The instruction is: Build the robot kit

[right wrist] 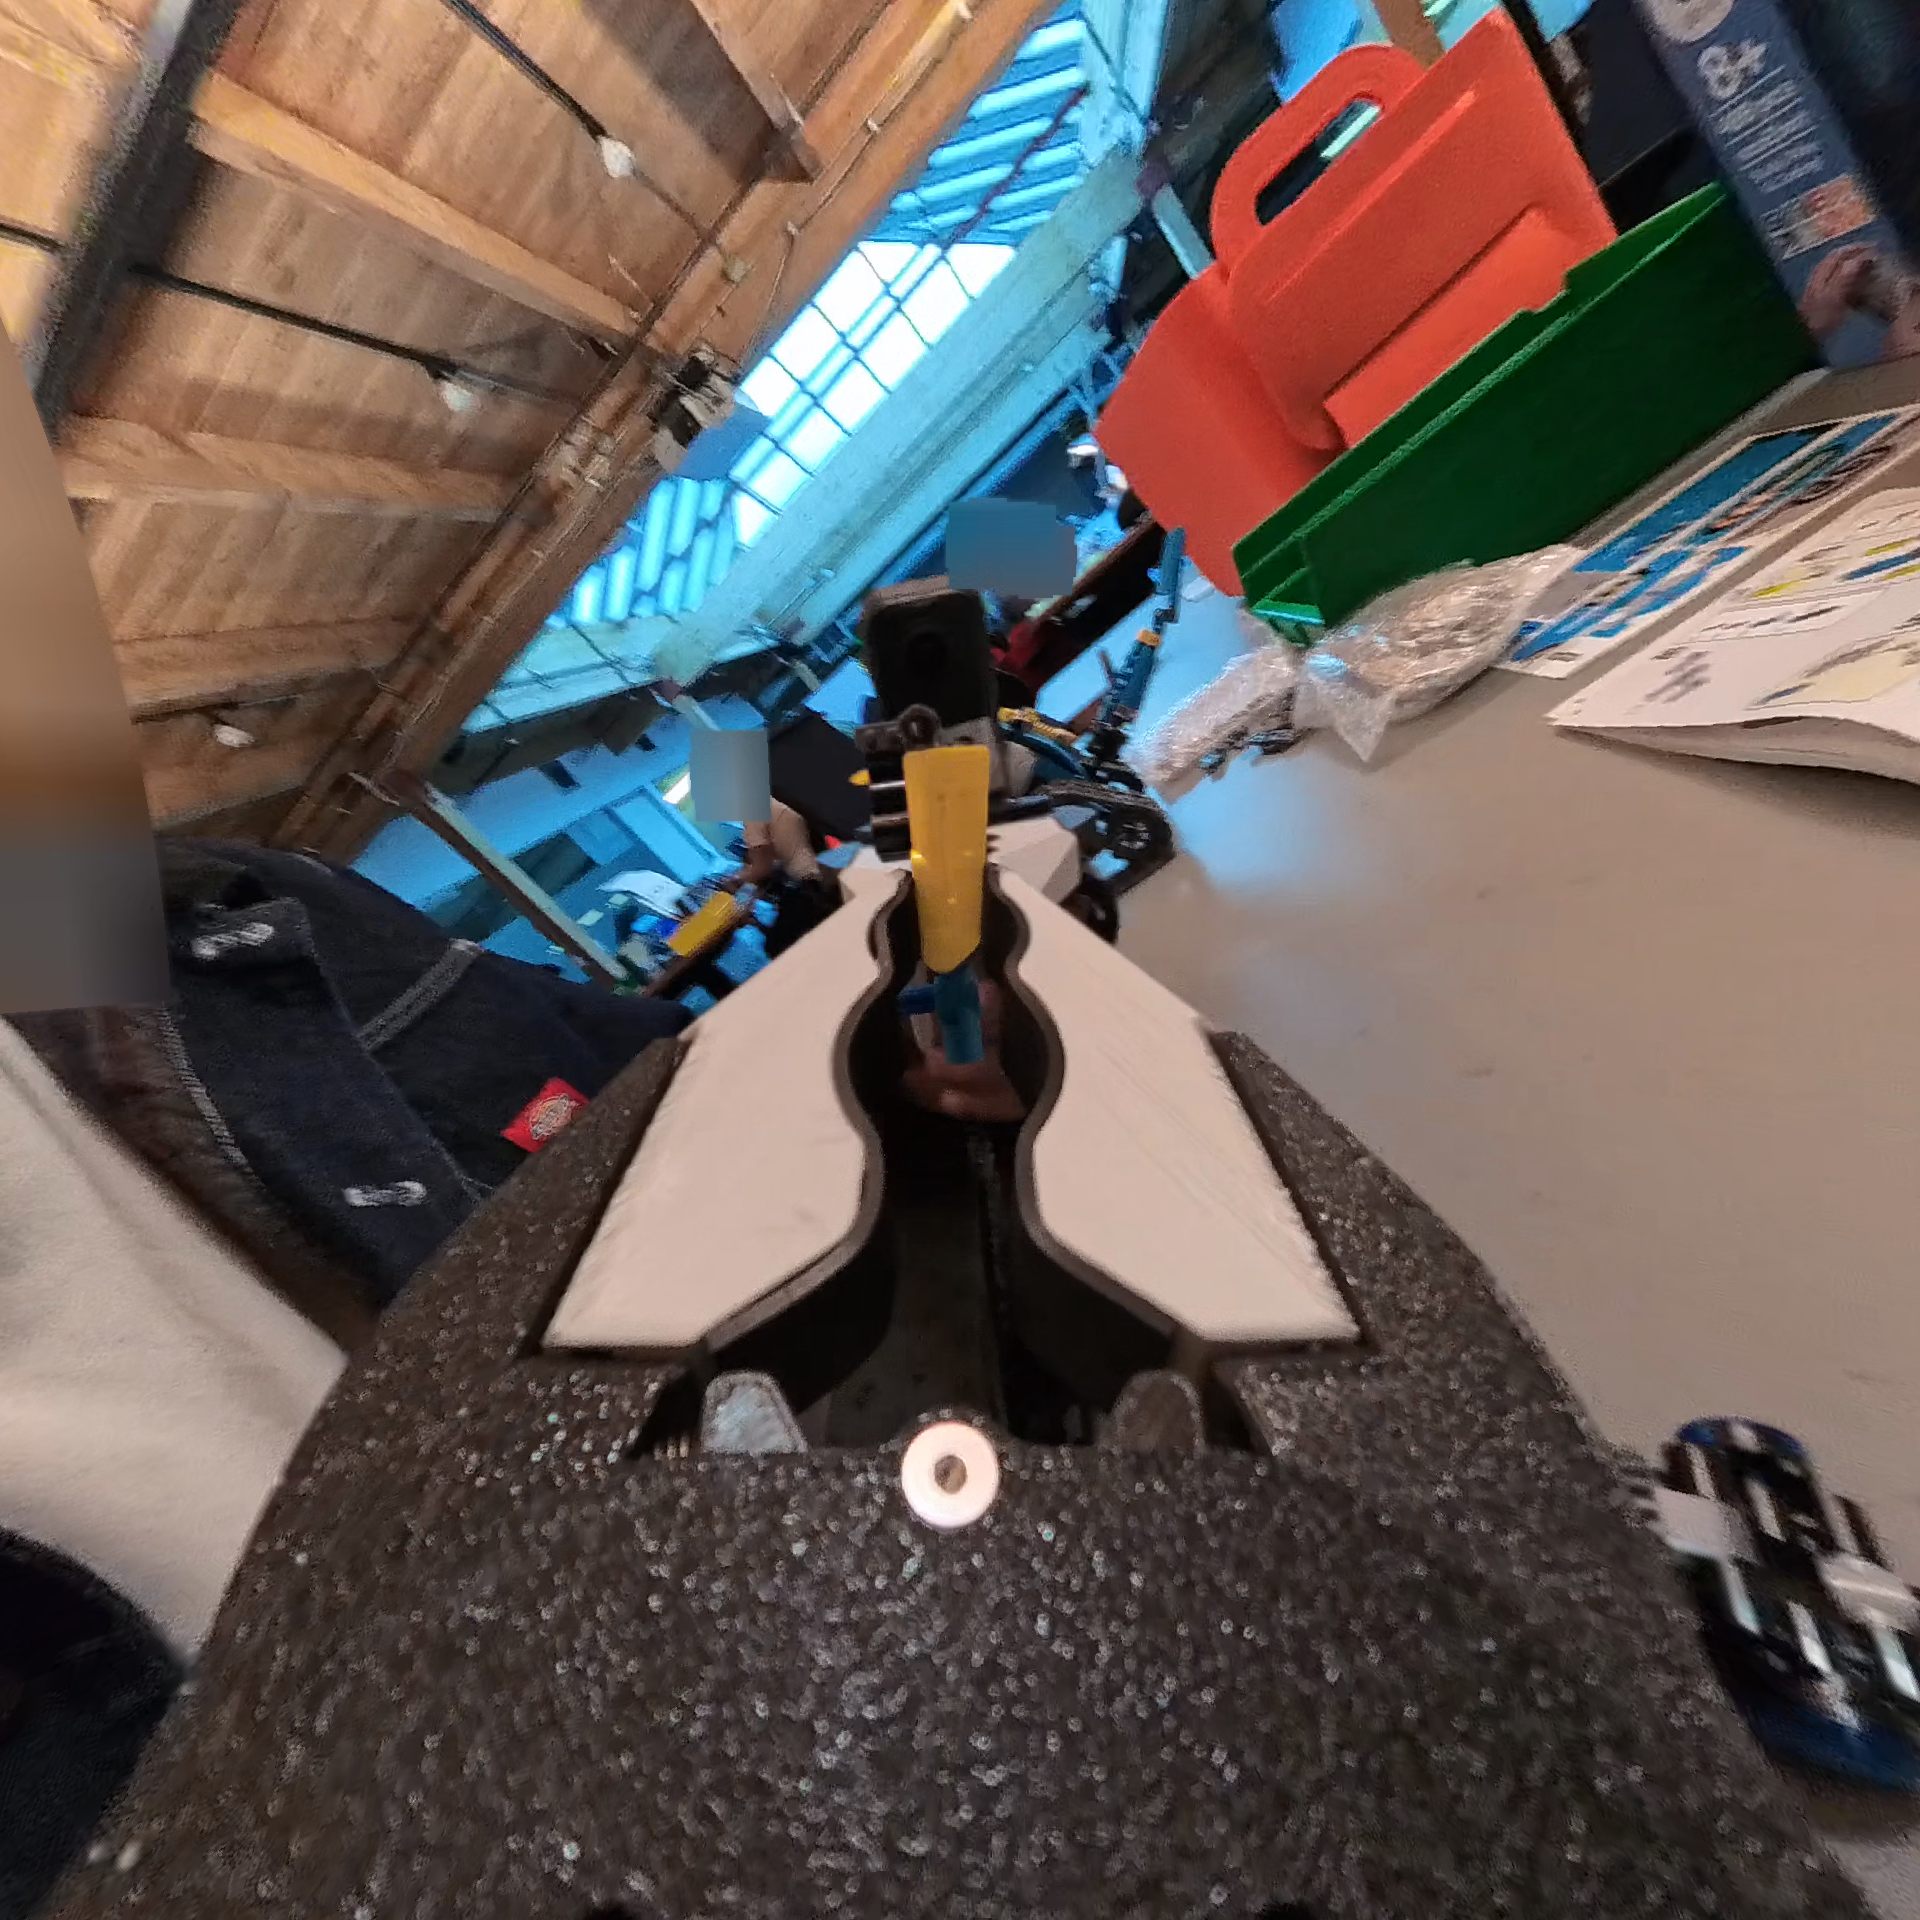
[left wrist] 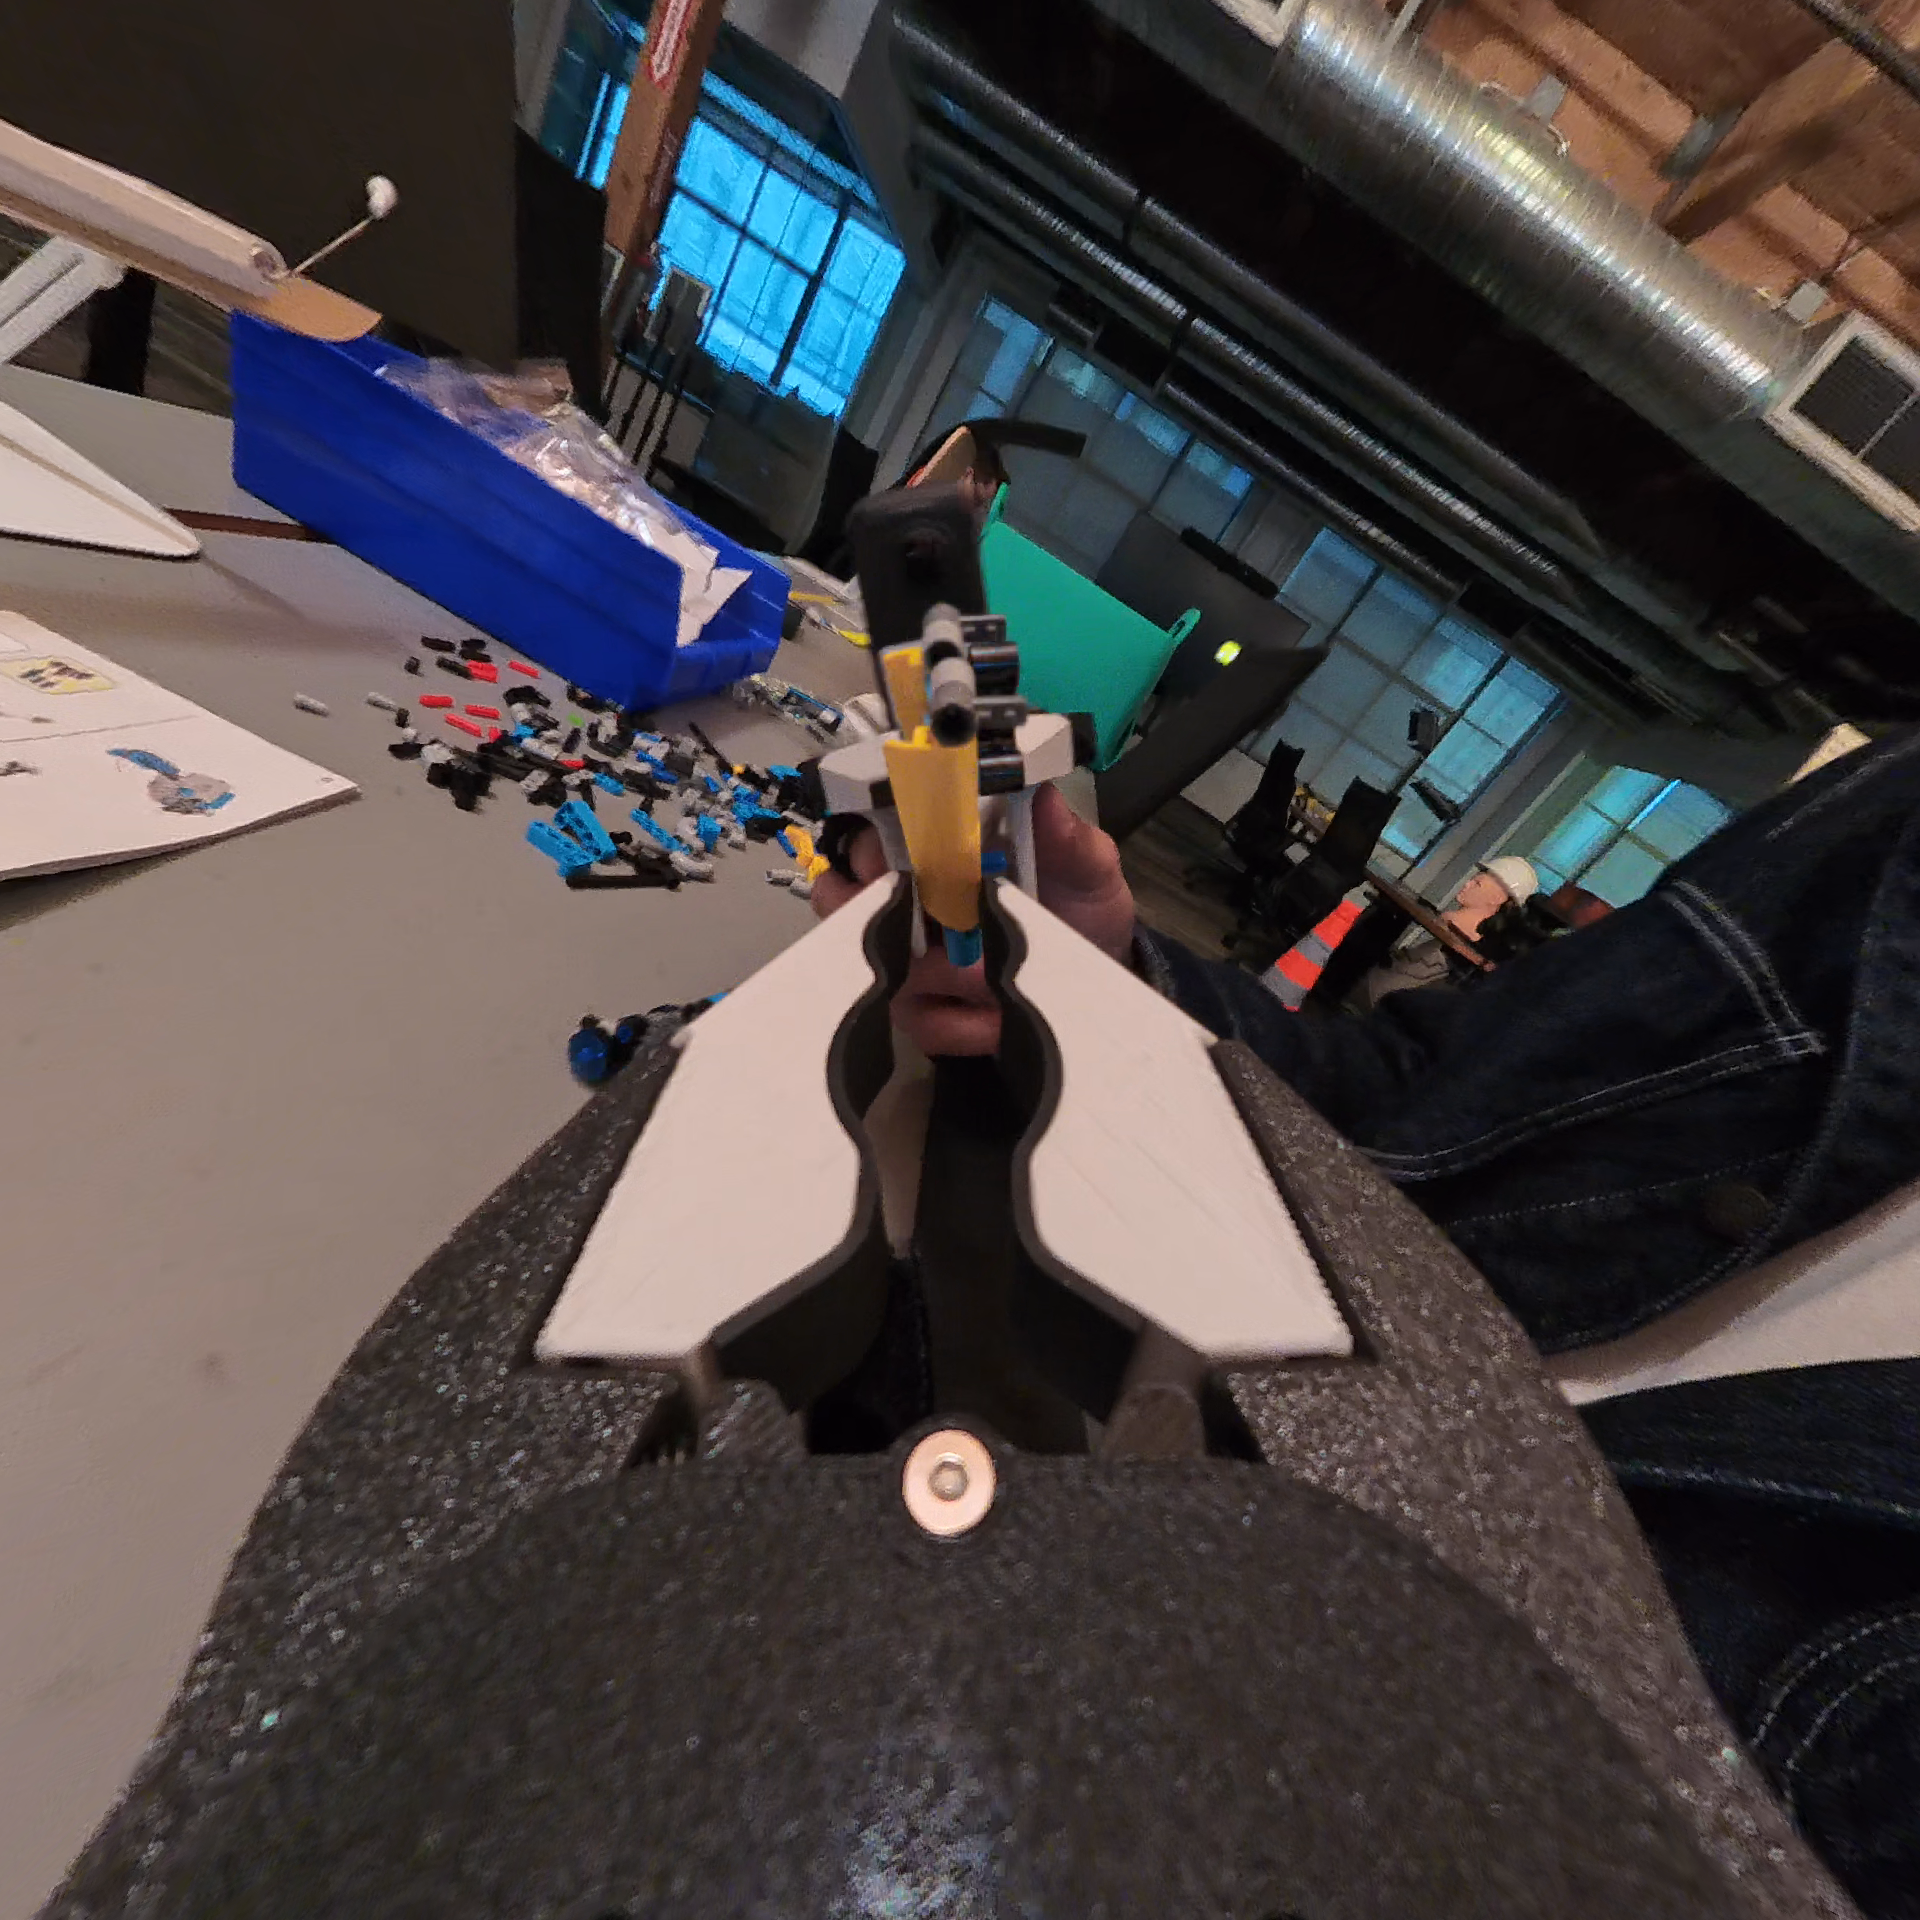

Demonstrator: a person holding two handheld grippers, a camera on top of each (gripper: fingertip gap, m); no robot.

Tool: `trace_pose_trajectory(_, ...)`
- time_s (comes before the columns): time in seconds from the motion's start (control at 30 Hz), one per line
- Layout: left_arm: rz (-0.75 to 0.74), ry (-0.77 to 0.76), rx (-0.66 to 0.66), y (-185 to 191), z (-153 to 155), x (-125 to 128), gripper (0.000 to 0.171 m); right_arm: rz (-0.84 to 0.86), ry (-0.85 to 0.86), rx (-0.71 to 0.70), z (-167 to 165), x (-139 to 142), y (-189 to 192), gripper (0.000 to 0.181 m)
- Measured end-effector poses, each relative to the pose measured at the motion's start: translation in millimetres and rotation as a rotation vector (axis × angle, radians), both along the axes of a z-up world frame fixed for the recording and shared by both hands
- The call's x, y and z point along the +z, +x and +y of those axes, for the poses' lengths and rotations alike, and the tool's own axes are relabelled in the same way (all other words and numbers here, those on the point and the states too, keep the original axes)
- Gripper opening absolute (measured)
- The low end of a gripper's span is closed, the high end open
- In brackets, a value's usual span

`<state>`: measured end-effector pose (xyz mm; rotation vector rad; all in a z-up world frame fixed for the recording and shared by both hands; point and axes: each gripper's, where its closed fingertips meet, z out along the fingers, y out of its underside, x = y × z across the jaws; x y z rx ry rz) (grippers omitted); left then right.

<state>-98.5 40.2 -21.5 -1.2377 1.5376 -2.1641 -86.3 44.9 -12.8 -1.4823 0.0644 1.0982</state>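
Overhead, bare wooden beams [right wrist: 343, 343] and a ribbed silver duct [left wrist: 1507, 197] run past blue-lit paned windows [left wrist: 769, 260]. Below them a grey table [left wrist: 260, 1143] spreads out, strewn toward its far side with small black, blue and red building pieces [left wrist: 582, 769]. A blue bin [left wrist: 488, 520] holding crumpled clear plastic sits just beyond them, and an open instruction booklet [left wrist: 125, 748] lies at the left. Both grippers are held up off the table, facing each other. The left gripper [left wrist: 948, 894] and the right gripper [right wrist: 948, 894] each have their white fingers pressed in on opposite ends of one yellow piece [left wrist: 935, 821] with black and grey parts attached. In the right wrist view, an orange case [right wrist: 1340, 301] leans in a green bin [right wrist: 1538, 436] at the far right.
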Motion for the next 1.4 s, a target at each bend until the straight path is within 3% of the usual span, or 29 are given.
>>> trace_pose_trajectory(0.07,-0.019,-0.021,-0.007,-1.8,-0.8,4.8,0.014,0.070,0.022,0.016,-1.2,5.8,2.1,0.011)
trace_pose_trajectory(0.2,-0.014,-0.069,-0.008,-1.0,2.3,7.3,0.019,0.035,0.016,0.025,-0.8,3.6,-3.3,0.011)
trace_pose_trajectory(0.23,-0.018,-0.067,-0.009,-1.6,2.0,7.5,0.012,0.024,0.000,0.028,0.9,0.1,-4.9,0.011)
trace_pose_trajectory(0.43,-0.024,0.003,0.038,-0.6,5.9,3.7,0.012,0.089,-0.032,0.061,2.4,-3.4,-6.6,0.011)
trace_pose_trajectory(0.67,0.033,-0.096,0.010,2.6,9.6,-0.1,0.012,0.103,-0.061,0.043,5.5,-8.8,-3.2,0.011)
trace_pose_trajectory(0.77,-0.012,-0.122,0.055,2.4,18.5,9.4,0.029,0.152,-0.048,0.051,4.2,-4.9,-0.3,0.011)
trace_pose_trajectory(0.9,-0.046,-0.159,0.099,2.0,29.7,16.3,0.027,0.149,-0.069,0.054,5.8,-9.1,-1.4,0.011)
trace_pose_trajectory(1.07,-0.027,-0.122,0.079,3.3,21.3,11.1,0.019,0.210,-0.065,0.075,5.4,-6.8,-0.5,0.011)
trace_pose_trajectory(1.2,-0.010,-0.112,0.025,2.7,8.2,8.1,0.023,0.312,-0.061,0.105,5.7,-4.1,1.7,0.011)
trace_pose_trajectory(1.3,0.041,-0.094,0.033,9.7,1.0,-1.2,0.031,0.301,-0.074,0.101,8.9,-6.5,-1.7,0.011)
trace_pose_trajectory(1.4,0.057,-0.099,0.069,13.2,4.9,-4.7,0.021,0.252,-0.090,0.092,12.9,-10.5,-9.2,0.011)
